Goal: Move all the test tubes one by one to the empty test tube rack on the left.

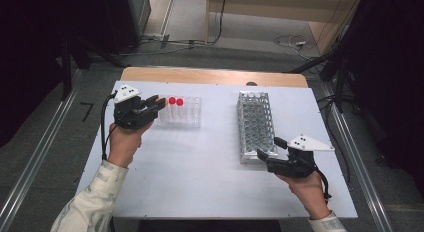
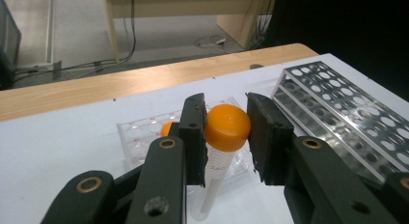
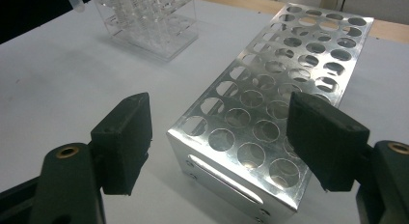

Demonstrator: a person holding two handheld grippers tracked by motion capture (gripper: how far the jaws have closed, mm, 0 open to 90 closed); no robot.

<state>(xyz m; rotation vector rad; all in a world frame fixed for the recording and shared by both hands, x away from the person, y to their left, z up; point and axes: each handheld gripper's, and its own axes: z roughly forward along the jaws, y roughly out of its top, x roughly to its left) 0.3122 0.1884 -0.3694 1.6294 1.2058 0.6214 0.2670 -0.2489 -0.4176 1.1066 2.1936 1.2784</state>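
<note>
**Orange-capped tube in the left jaws, metal rack straddled by the right**

Nearest the person, at about five o'clock on the white table [image 1: 200, 177], the right gripper [image 1: 270, 151] stands with its jaws wide apart and nothing between the pads. In the right gripper view they flank the near end of the metal rack [image 3: 270, 118] without touching it. The rack is a folded sheet-metal block of round holes, all empty as far as can be seen, running away toward one o'clock.

Farther off, at about ten o'clock, the left gripper [image 1: 159, 104] is clamped on a tube [image 2: 215, 173]. The left gripper view shows both pads pressing the sides of its orange cap [image 2: 227, 127], with the clear body hanging below, its tip clear of the table. Just beyond, at eleven o'clock, the clear plastic rack [image 1: 187, 117] holds two red-capped tubes [image 1: 175, 101].

The tube looks light, stiff and smooth, probably thin plastic, so it needs little squeeze. A hold on the cap lets the body swing like a pendulum; it may hang slightly off plumb, so lining the tip up with a hole would call for a slow approach. The ribbed cap grips better than the slick wall. The metal rack looks rigid and fairly weighty, best steadied across its short end.
</note>
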